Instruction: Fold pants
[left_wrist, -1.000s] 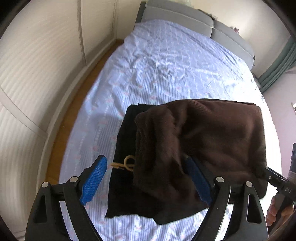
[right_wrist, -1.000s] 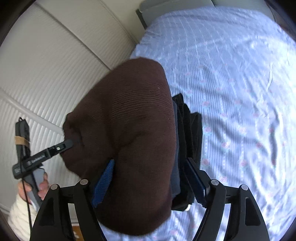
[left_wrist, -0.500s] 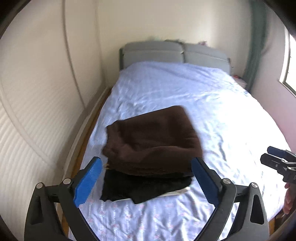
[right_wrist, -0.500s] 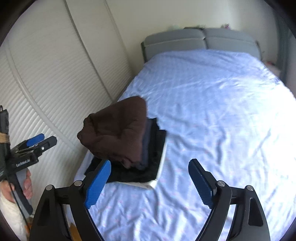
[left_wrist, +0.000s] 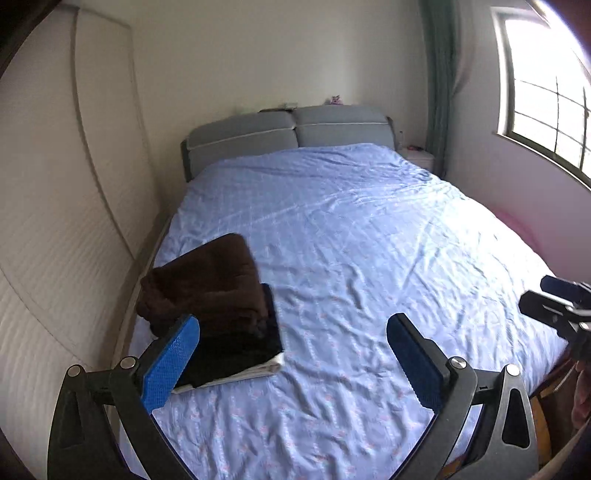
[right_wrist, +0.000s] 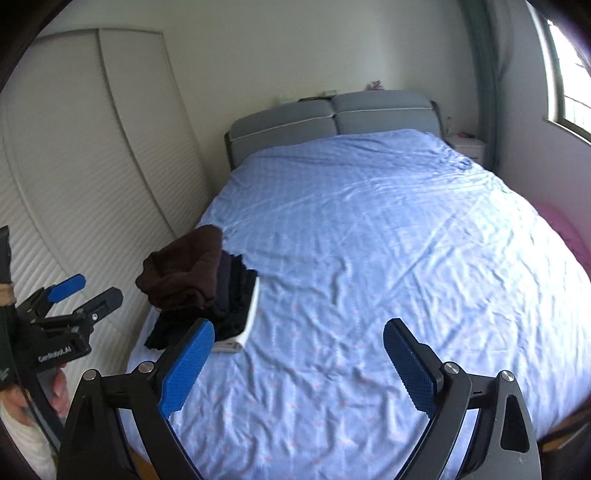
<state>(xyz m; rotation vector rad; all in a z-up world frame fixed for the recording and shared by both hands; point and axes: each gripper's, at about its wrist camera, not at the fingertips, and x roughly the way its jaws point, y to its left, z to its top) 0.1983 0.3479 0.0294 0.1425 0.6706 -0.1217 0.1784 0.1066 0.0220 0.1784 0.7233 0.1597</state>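
Folded brown pants (left_wrist: 207, 284) lie on top of a stack of folded dark clothes (left_wrist: 236, 350) near the left edge of the bed; the pants also show in the right wrist view (right_wrist: 181, 273). My left gripper (left_wrist: 293, 332) is open and empty, held back from the stack. My right gripper (right_wrist: 299, 336) is open and empty, over the foot of the bed. The left gripper also shows in the right wrist view (right_wrist: 83, 291), and the right gripper in the left wrist view (left_wrist: 543, 295).
The bed has a light blue patterned sheet (left_wrist: 369, 240) and a grey headboard (left_wrist: 288, 129). White wardrobe doors (right_wrist: 92, 166) stand along the left. A window (left_wrist: 546, 92) and a nightstand (right_wrist: 465, 146) are at the right.
Both grippers let go of the brown pants, which now rest on the stack. Both grippers pulled back and up from the bed, so the whole room is in view.
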